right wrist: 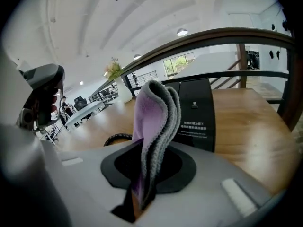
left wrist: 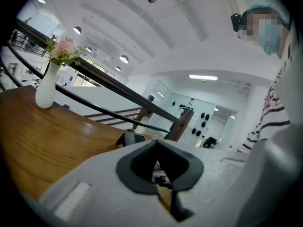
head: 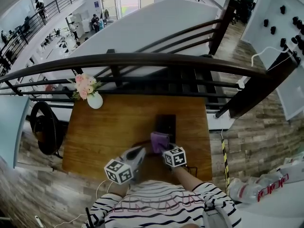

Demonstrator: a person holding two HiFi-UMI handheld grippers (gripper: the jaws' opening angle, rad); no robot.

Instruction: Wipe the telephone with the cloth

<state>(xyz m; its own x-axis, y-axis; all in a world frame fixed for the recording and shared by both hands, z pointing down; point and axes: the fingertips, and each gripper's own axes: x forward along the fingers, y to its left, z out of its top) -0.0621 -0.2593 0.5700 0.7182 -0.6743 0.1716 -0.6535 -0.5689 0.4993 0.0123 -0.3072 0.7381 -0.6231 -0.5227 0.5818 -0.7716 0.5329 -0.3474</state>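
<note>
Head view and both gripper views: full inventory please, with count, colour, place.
Brown wooden table: 1, below the railing.
Flat black telephone: 1, table centre-right.
Black coiled cord: 1, on table by telephone.
Folded purple-and-grey cloth: 1, at telephone's near end.
White vase of pink flowers: 1, table's far left corner.
Dark railing: 1, behind table.
Left gripper: 1, grey, jaws together, empty, near table edge.
Right gripper: 1, grey, clamped on cloth.
</note>
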